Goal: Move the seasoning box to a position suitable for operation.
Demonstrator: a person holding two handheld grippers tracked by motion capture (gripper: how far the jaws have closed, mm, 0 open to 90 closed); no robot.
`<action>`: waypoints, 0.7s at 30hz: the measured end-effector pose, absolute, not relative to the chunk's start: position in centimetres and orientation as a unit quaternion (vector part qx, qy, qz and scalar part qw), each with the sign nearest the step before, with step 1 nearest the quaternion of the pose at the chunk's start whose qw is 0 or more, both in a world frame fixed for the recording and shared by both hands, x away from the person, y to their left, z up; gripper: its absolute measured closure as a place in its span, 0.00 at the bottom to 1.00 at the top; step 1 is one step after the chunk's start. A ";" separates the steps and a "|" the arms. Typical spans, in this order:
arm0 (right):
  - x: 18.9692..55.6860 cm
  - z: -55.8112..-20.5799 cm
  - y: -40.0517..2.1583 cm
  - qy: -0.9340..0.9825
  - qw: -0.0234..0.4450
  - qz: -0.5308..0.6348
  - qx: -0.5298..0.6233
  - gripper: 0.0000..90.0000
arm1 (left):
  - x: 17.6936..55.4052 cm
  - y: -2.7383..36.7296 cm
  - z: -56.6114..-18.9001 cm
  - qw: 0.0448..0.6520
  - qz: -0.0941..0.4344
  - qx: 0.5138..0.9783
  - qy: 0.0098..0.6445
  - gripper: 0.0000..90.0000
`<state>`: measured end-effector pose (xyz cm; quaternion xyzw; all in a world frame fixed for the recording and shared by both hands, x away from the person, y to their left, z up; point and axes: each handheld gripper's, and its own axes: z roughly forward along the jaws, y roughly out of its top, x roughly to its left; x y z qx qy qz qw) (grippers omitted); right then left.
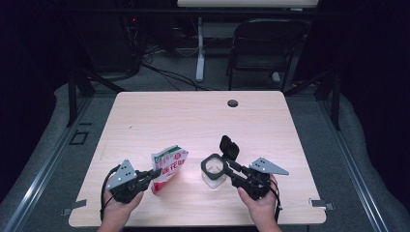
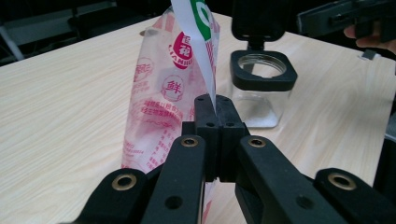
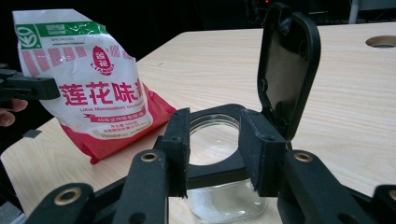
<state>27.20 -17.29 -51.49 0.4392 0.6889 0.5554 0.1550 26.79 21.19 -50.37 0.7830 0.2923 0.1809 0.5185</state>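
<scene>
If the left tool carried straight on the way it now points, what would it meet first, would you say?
The left tool is already shut on the seasoning bag. Straight beyond it stands the open glass jar, so that probably comes first, though depth is hard to judge.

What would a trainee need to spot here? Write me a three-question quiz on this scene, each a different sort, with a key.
1. True or false: the left tool is shut on the edge of the seasoning bag.
2. Multiple choice: the lid of the glass jar is
A. lying flat on the table
B. hinged open and standing up
C. closed
3. Fill in: the right tool has its jaws on either side of the jar's black ____.

Key
1. True; its jaws pinch the bag's thin edge.
2. B
3. rim; whether the jaws press it cannot be told.
</scene>
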 end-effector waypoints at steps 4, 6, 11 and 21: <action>27.4 -51.4 -17.1 0.691 0.154 0.555 0.436 0.71 | 26.9 21.5 -50.4 0.519 0.181 0.781 0.296 1.00; 27.5 -51.3 -16.8 0.694 0.153 0.554 0.434 0.71 | 26.7 21.7 -50.4 0.515 0.183 0.784 0.295 1.00; 27.4 -51.2 -16.4 0.696 0.151 0.556 0.429 0.71 | 26.5 22.5 -50.3 0.511 0.187 0.781 0.306 1.00; 27.1 -50.8 -15.9 0.711 0.163 0.541 0.419 0.71 | 27.2 23.6 -50.1 0.512 0.189 0.776 0.316 1.00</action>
